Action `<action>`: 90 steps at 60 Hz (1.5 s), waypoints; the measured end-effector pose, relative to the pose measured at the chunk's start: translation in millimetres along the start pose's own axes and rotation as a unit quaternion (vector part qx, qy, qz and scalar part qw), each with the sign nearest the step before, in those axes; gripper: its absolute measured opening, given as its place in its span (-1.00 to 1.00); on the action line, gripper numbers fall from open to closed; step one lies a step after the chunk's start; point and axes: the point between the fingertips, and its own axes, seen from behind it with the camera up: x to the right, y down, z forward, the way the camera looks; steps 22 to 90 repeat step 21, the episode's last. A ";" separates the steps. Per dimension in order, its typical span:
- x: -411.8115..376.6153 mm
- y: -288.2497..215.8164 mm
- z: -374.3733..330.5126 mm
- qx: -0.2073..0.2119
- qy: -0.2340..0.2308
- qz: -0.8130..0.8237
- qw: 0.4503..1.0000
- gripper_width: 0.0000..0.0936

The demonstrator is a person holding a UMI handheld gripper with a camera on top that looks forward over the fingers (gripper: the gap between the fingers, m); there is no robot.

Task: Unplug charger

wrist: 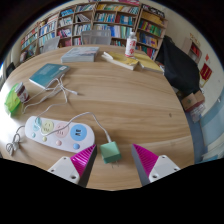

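A small green charger cube [109,151] lies on the round wooden table [130,105], between my two fingers, with a gap at either side. Its metal prongs point back toward me and are out of any socket. Its white cable [96,126] runs from it across the table toward the white power strip [55,131], which lies just left of the fingers. My gripper [113,160] is open, and its pink pads [84,158] flank the charger without touching it.
A green object [14,100] and loose white cables lie to the far left. A teal book [47,74], papers [80,55] and a bottle [130,44] sit farther back. A black chair [180,70] stands at the right, with bookshelves [100,25] beyond.
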 end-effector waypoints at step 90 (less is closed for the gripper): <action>-4.9 12.1 -111.0 0.051 -0.013 0.057 0.997 0.79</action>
